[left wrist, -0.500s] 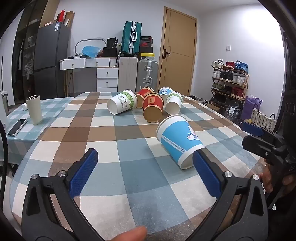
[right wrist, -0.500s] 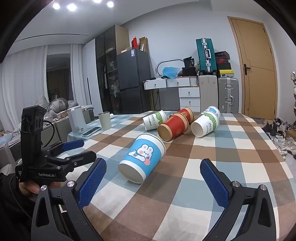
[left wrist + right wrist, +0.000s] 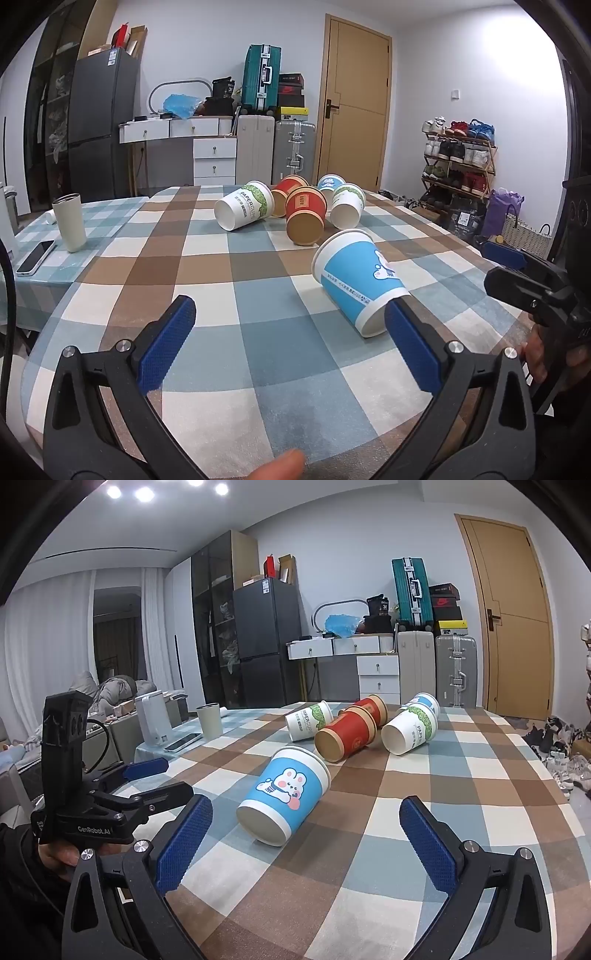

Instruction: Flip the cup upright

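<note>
A blue paper cup with a rabbit print (image 3: 356,275) (image 3: 286,790) lies on its side on the checked tablecloth (image 3: 229,332). My left gripper (image 3: 290,341) is open and empty, its right pad (image 3: 412,345) close to the cup's base end. My right gripper (image 3: 304,843) is open and empty, just short of the cup's near end. Each gripper shows in the other's view: the right one in the left wrist view (image 3: 532,280), the left one in the right wrist view (image 3: 147,782). Several more cups lie on their sides farther back: red (image 3: 304,218) (image 3: 345,734), white-green (image 3: 243,210) (image 3: 410,729).
A cream tumbler (image 3: 70,223) (image 3: 209,720) and a phone (image 3: 35,256) (image 3: 183,741) sit at the table's left side. A white appliance (image 3: 153,720) stands beyond them. A shoe rack (image 3: 458,162), suitcases (image 3: 262,85) and a door (image 3: 356,107) are behind the table.
Both grippers have edged slightly closer to the blue cup. The cups have not moved.
</note>
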{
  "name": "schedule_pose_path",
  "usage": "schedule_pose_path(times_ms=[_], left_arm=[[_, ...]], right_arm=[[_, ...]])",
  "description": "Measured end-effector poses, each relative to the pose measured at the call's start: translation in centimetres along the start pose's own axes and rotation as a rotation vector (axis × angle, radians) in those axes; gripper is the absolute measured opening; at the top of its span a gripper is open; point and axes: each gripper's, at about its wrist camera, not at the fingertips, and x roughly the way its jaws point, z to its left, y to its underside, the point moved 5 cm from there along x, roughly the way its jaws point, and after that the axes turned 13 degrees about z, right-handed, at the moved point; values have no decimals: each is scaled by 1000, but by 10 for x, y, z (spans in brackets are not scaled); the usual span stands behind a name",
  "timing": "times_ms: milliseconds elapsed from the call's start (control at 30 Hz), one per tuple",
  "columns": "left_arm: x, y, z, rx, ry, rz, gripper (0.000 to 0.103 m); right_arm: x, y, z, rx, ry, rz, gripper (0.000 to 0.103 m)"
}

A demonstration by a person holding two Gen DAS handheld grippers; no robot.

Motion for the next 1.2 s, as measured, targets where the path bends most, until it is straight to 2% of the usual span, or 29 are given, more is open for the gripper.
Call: schedule_pose_path(times_ms=[1200], left_arm=[[2,0,0,9,-18,0,102]], right_arm=[[1,1,1,-6,5,-2,103]])
